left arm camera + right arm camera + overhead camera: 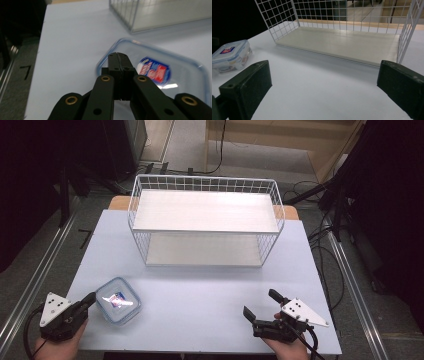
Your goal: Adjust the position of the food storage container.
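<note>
High view: a pale blue-grey tabletop (200,295) carries a white wire-mesh two-tier rack with pale shelf boards (205,220) toward its far side and, near the front left corner, a clear square plastic food container with a blue-edged lid and a red-and-blue label (118,300). The left gripper (90,298) lies just beside the container's left edge, its black jaws pressed together with nothing between them. The right gripper (262,304) sits near the front right edge of the table, well apart from the container, jaws spread wide and empty.

Left gripper view: the closed jaw tips of the left gripper (118,55) hang over the near-left corner of the container (175,75) (whether they touch the lid cannot be told; the lid is blurred).

Right gripper view: the two spread pads (249,82) frame bare table, with the rack (342,42) ahead and the container (230,55) at far left.
</note>
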`<state>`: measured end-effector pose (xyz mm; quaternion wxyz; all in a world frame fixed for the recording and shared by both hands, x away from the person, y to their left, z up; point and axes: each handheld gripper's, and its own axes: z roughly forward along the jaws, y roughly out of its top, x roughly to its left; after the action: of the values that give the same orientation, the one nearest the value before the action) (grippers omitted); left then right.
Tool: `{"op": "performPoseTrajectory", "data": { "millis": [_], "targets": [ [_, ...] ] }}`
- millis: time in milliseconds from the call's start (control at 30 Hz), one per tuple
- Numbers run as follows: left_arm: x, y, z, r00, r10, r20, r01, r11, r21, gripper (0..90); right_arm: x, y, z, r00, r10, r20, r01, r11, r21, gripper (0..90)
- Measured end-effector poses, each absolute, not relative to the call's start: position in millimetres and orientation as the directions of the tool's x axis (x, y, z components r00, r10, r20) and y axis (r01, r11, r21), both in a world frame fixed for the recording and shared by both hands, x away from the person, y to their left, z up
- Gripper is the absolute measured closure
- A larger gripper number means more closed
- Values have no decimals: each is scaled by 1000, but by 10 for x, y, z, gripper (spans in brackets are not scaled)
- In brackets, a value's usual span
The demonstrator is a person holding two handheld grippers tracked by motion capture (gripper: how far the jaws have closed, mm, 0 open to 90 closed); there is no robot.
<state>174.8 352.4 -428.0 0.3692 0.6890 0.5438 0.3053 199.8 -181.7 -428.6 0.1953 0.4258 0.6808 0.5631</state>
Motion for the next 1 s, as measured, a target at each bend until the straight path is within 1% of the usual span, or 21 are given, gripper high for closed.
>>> {"op": "performPoseTrajectory", "data": {
  "millis": [33, 67, 100, 133, 300, 433, 467, 733, 767, 800, 833, 867, 933, 1000],
  "targets": [
    [1750, 3550, -4343, 197, 980, 29, 567, -137, 812, 900, 1999, -1813, -4284, -560, 800, 217, 363, 2, 932, 0],
    [1750, 3550, -4343, 197, 980, 29, 567, -137, 812, 900, 2001, -1812, -4283, -559, 800, 217, 363, 1, 932, 0],
    [1749, 3569, -4369, 179, 983, 28, 585, -129, 801, 900, 2002, -1810, -4282, -558, 800, 220, 364, -2, 931, 0],
    [1761, 3609, -4408, 152, 988, 7, 612, -99, 784, 900, 2003, -1807, -4281, -557, 800, 221, 365, -3, 931, 0],
    [1791, 3567, -4476, 190, 982, -4, 625, -117, 772, 900, 2013, -1797, -4285, -562, 797, 220, 365, 0, 931, 0],
    [1809, 3439, -4495, 240, 971, 0, 618, -153, 771, 900, 2014, -1801, -4285, -563, 797, 217, 363, 2, 932, 0],
    [1822, 3343, -4503, 276, 961, -4, 611, -172, 773, 900, 2014, -1804, -4284, -561, 798, 222, 365, -3, 931, 0],
    [1859, 2787, -4526, 452, 891, -33, 568, -259, 781, 900, 2018, -1798, -4291, -557, 799, 228, 371, -7, 929, 1],
    [1859, 2787, -4526, 452, 891, -33, 568, -259, 781, 900, 2018, -1798, -4291, -557, 799, 228, 371, -7, 929, 1],
    [1855, 2711, -4525, 472, 881, -35, 559, -268, 785, 900, 2018, -1797, -4292, -556, 799, 227, 371, -6, 929, 1],
    [1838, 2591, -4515, 522, 853, -33, 536, -297, 790, 900, 2018, -1798, -4294, -557, 800, 224, 370, -2, 929, 1],
    [1838, 2591, -4515, 522, 853, -33, 536, -297, 790, 900, 2018, -1798, -4294, -557, 800, 224, 370, -2, 929, 1],
    [1812, 2538, -4510, 552, 834, -13, 516, -329, 791, 900, 2017, -1800, -4295, -557, 800, 222, 369, -2, 929, 2],
    [1811, 2592, -4514, 534, 845, -17, 525, -316, 791, 900, 2012, -1808, -4293, -553, 802, 224, 369, -5, 930, 2]
  ]
}}
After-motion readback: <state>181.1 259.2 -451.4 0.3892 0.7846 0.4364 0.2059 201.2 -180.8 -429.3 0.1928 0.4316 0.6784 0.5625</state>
